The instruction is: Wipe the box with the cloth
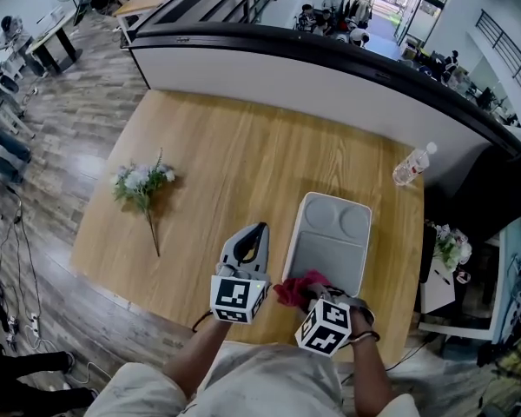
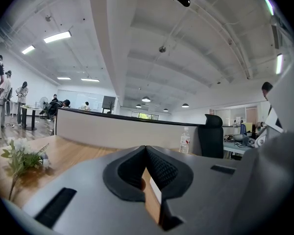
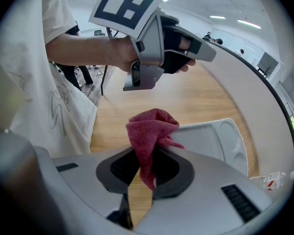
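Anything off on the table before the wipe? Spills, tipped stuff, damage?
Nothing serious: no spill or damage shows. The flower sprig lies flat on the left of the table, well apart from the box. The water bottle stands upright near the far right corner. The red cloth is pinched in the right gripper.

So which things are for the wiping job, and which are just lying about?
For the job: the red cloth, pinched in the right hand-held gripper; the white box.
Just lying about: the flower sprig; the water bottle; the left hand-held gripper, shut and empty.
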`<action>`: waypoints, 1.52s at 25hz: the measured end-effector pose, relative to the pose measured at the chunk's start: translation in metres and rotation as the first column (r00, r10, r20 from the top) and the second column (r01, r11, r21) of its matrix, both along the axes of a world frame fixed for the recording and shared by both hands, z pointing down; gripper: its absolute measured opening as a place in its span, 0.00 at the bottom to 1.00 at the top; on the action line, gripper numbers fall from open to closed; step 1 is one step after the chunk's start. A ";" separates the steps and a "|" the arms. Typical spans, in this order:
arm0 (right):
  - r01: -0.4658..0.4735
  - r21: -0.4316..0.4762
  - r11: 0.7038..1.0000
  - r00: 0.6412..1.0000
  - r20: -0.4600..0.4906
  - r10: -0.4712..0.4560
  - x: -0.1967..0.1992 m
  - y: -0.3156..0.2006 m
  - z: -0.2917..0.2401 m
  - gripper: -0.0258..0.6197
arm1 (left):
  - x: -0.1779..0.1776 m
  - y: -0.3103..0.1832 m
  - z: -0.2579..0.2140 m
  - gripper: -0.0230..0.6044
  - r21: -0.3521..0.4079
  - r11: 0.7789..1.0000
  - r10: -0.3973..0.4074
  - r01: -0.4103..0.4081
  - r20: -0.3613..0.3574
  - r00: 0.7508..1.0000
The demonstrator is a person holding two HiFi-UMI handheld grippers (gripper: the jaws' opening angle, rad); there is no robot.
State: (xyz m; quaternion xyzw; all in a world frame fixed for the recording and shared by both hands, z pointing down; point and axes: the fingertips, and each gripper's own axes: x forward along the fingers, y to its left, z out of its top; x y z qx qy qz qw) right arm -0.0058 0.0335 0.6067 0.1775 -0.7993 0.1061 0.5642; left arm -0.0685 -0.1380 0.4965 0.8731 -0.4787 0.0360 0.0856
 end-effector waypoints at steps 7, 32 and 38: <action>-0.160 0.033 0.987 0.973 0.176 0.152 0.021 -0.011 -0.017 0.16 | 0.011 0.001 -0.004 0.06 0.008 1.000 0.017 -0.017 0.015 1.000; -0.640 0.145 0.755 0.676 0.574 0.463 0.155 -0.057 -0.070 0.16 | 0.081 0.020 -0.038 0.06 0.061 0.996 0.056 -0.060 0.074 0.996; -0.681 0.209 0.702 0.662 0.586 0.467 0.174 -0.069 -0.082 0.16 | 0.088 0.018 -0.046 0.06 0.079 0.995 0.056 -0.062 0.076 0.996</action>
